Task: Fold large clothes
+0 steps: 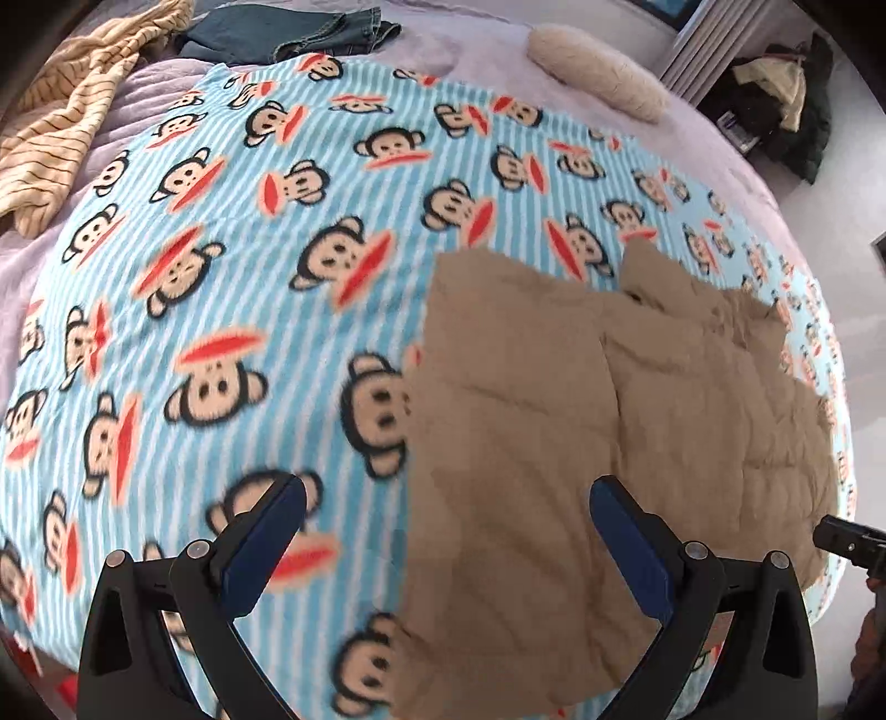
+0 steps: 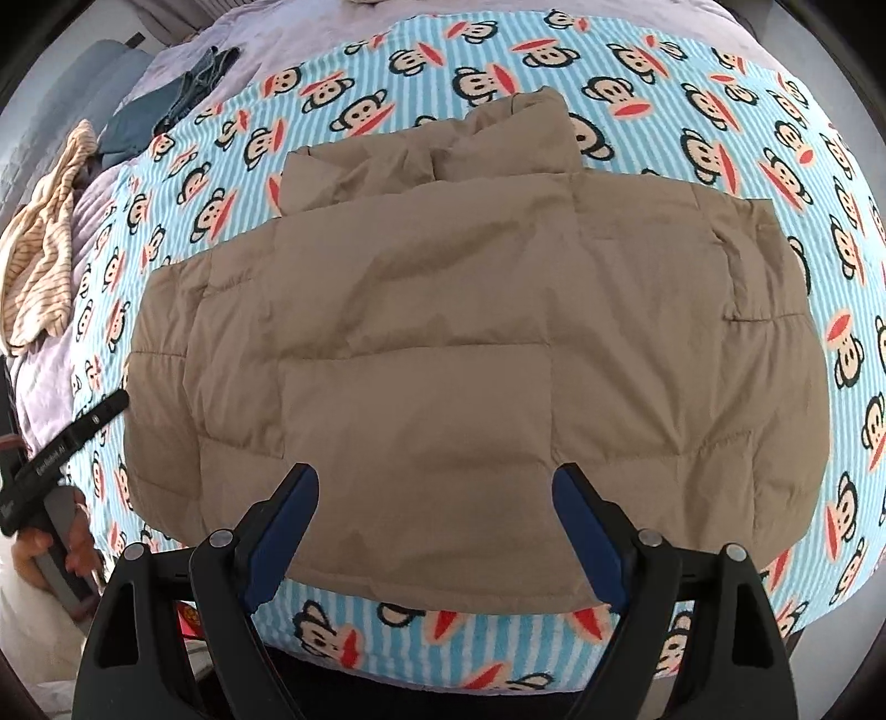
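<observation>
Tan quilted jacket [image 2: 476,354] spread flat on the monkey-print blanket [image 2: 720,111] over the bed, filling the centre of the right wrist view; hood or collar bunched toward the upper middle of that frame. In the left wrist view, same jacket in the lower right, its straight edge running down the middle of the frame.

Judged step: lining up for the next fold, nothing gripped yet. To do it well: take the near hem at two spread points, one per side, pinch through the full padded thickness rather than the top layer alone, lift both ends together and carry them over level so the fold line stays straight. Puffy fill likely to spring back, so press flat after laying down. Worth tucking the bunched hood in first, otherwise a lump under the fold.

Right hand-held gripper [image 2: 434,531]: released, jaws wide apart, pointing steeply down over the near hem in the lower middle of its frame, blue pads clear of the fabric as far as can be told.

Left hand-held gripper [image 1: 448,531]: also released, jaws spread, angled steeply down, straddling the jacket's edge, one finger over blanket, the other over tan fabric. Slight blur here. Seen also at the left edge of the right wrist view, just beside the jacket's side.

Striped beige garment [image 1: 72,111] and folded jeans [image 1: 288,33] lying well apart, upper left.
</observation>
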Motion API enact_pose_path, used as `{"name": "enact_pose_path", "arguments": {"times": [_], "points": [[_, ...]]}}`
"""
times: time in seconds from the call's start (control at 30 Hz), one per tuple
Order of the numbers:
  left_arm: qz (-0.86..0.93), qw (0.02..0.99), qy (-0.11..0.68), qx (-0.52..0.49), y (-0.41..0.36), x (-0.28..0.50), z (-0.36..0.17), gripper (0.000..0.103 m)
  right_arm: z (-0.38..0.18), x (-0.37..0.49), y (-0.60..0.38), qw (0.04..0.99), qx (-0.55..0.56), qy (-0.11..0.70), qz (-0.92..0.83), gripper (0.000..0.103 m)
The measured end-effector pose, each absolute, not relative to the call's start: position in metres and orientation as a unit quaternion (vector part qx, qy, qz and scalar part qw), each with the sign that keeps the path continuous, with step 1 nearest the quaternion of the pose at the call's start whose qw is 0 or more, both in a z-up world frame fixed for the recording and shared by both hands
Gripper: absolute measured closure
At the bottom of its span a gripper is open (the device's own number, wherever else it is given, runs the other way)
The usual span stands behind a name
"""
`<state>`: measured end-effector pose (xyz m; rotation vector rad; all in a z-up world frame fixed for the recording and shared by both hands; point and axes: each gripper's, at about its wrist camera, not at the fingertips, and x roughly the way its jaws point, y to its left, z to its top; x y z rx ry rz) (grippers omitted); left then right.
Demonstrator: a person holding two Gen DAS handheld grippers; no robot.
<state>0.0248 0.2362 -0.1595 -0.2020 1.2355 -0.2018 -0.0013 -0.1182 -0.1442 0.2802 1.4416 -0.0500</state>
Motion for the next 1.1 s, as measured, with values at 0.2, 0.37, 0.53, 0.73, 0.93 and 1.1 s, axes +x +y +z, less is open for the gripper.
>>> {"name": "enact_pose_path", "arguments": {"times": [0.2,0.37,0.53,0.73,0.93,1.1], "points": [[-0.172,0.750,0.616,-0.170,0.256,0.042,-0.192,0.000,-0.149,-0.006,-0.122,0.731,0.138,0.668,-0.030,0.015],[-0.245,0.693,0.647,-0.203,0.230,0.053,-0.227,0.000,-0.152,-0.009,-0.119,0.725,0.133,0.675,-0.032,0.015],[-0.254,0.681,0.665,-0.172,0.199,0.065,-0.253,0.000,-0.151,-0.011,-0.115,0.721,0.119,0.682,-0.029,0.014],[-0.264,0.677,0.662,-0.180,0.182,0.067,-0.258,0.029,-0.150,-0.015,-0.122,0.719,0.121,0.683,-0.037,0.014],[-0.284,0.677,0.642,-0.221,0.174,0.057,-0.234,0.078,-0.150,-0.014,-0.133,0.721,0.136,0.678,-0.041,0.014],[-0.296,0.689,0.611,-0.255,0.173,0.046,-0.194,0.079,-0.152,-0.013,-0.138,0.724,0.150,0.672,-0.037,0.014]]}}
